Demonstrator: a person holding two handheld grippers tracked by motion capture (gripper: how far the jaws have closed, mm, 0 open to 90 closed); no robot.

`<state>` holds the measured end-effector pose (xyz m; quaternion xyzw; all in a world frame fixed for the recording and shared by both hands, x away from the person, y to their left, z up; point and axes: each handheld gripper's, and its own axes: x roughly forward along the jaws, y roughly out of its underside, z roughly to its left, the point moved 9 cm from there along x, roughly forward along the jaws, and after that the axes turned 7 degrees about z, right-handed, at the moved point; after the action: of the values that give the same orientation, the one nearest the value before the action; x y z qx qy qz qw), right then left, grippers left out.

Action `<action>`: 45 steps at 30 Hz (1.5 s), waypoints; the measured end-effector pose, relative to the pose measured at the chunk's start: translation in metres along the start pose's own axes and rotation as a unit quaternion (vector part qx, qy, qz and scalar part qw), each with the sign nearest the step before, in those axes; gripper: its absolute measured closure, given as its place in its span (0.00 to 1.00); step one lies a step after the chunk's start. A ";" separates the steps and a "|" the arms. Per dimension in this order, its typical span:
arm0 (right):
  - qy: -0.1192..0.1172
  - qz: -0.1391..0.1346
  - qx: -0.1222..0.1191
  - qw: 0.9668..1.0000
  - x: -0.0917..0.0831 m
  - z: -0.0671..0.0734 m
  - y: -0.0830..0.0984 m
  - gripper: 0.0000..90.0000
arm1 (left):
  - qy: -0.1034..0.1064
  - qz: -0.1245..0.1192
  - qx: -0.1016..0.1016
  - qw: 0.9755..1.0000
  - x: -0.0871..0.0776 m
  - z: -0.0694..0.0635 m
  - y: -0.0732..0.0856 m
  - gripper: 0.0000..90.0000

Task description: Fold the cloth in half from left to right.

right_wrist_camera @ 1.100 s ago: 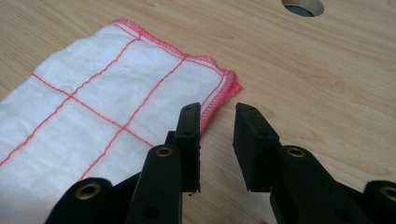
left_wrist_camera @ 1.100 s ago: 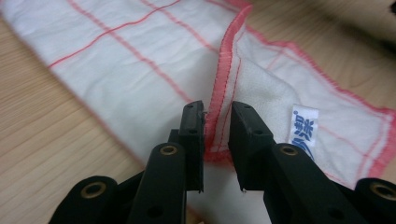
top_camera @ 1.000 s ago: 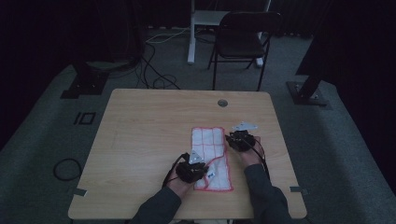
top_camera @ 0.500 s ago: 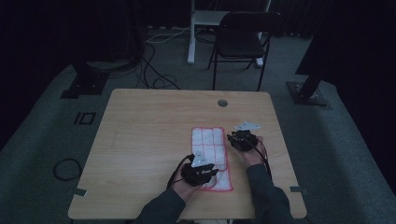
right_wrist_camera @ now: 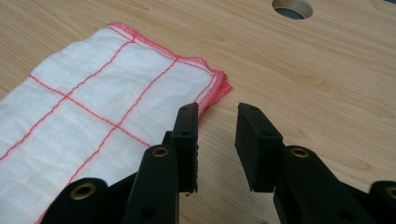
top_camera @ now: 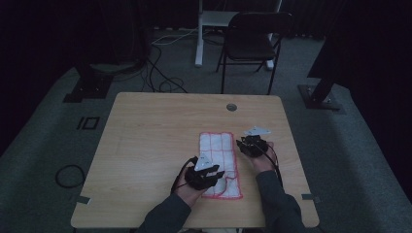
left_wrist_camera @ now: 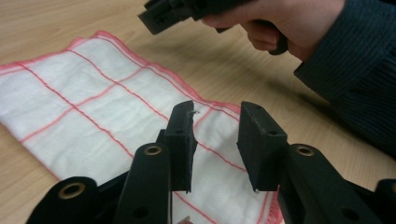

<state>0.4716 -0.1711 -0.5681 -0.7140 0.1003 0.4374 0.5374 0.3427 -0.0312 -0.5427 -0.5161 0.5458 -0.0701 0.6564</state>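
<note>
A white cloth (top_camera: 221, 162) with red grid lines and a red hem lies flat on the wooden table (top_camera: 145, 145), folded into a long strip. My left gripper (top_camera: 218, 174) hovers just above the cloth's near end (left_wrist_camera: 93, 102). Its jaws have just been opening and stand apart with nothing pinched between them (left_wrist_camera: 217, 109). My right gripper (top_camera: 241, 144) sits at the cloth's far right corner (right_wrist_camera: 102, 93). It is open (right_wrist_camera: 217, 112), with its jaws over bare wood beside the hem.
A round cable hole (top_camera: 231, 107) is set in the table near its far edge (right_wrist_camera: 292, 7). A black folding chair (top_camera: 252, 39) stands behind the table. Cables lie on the floor at the left (top_camera: 68, 174). Stand bases flank the table.
The left gripper has lifted slightly off the cloth's near end and its jaws have spread. The right gripper and the cloth have stayed put.
</note>
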 end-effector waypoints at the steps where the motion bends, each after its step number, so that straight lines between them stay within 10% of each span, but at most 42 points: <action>1: 0.000 0.000 0.000 1.000 0.000 0.000 0.000 0.77 | -0.002 -0.001 -0.001 1.000 -0.001 0.002 -0.001 0.73; 14: -0.001 -0.001 -0.002 1.000 -0.001 0.000 0.000 0.75 | -0.023 0.005 -0.020 1.000 0.001 0.022 0.005 0.67; 45: -0.014 -0.002 0.010 1.000 0.004 0.004 0.007 0.72 | -0.101 0.006 -0.073 0.992 -0.002 0.116 0.012 0.67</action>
<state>0.4677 -0.1689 -0.5759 -0.7025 0.0957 0.4454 0.5468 0.4276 0.0449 -0.5656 -0.5641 0.4836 0.0263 0.6687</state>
